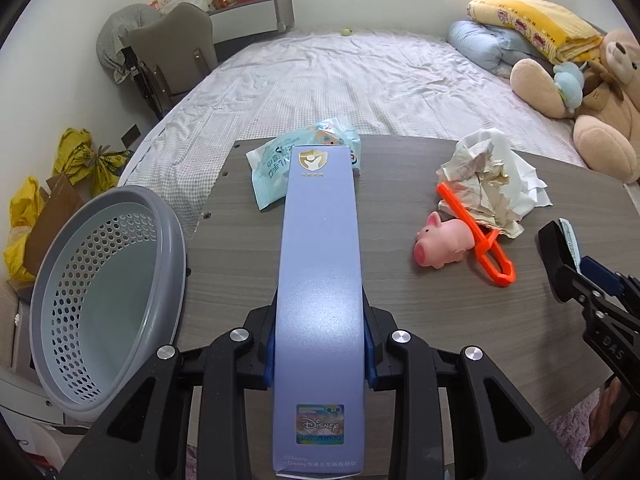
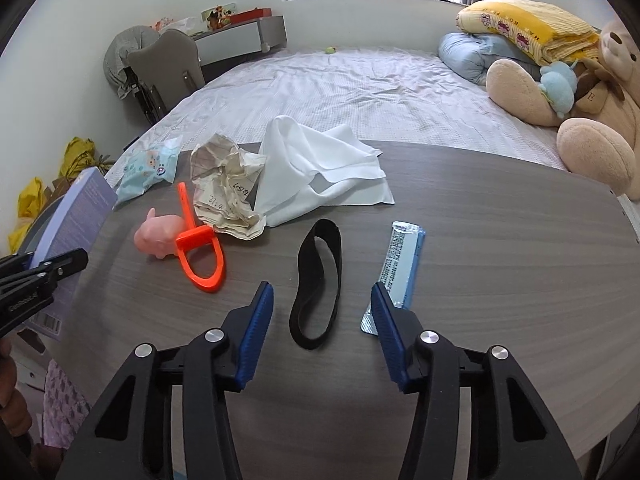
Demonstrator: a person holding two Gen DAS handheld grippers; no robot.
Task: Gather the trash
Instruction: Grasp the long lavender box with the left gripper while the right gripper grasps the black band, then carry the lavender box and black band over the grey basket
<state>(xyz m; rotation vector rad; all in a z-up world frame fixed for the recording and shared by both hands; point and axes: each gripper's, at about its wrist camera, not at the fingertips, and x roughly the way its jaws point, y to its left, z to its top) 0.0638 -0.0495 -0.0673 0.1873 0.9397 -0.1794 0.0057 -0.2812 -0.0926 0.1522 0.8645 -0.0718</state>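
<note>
My left gripper (image 1: 319, 354) is shut on a long lilac Disney box (image 1: 320, 280) and holds it above the wooden table (image 1: 400, 320); the box also shows in the right wrist view (image 2: 76, 224). A grey perforated bin (image 1: 104, 296) stands to its left. A light blue wipes packet (image 1: 280, 164), crumpled paper (image 2: 226, 184) and a silver-blue wrapper (image 2: 400, 264) lie on the table. My right gripper (image 2: 322, 320) is open and empty over a black band (image 2: 318, 280). It appears at the right edge of the left wrist view (image 1: 576, 264).
A pink toy pig (image 2: 160, 238), an orange plastic clip (image 2: 198, 248) and a white cloth (image 2: 320, 172) lie on the table (image 2: 500, 240). A bed (image 2: 340, 88) with plush bears (image 2: 580, 92) is behind. Yellow bags (image 1: 48, 184) sit on the floor at left.
</note>
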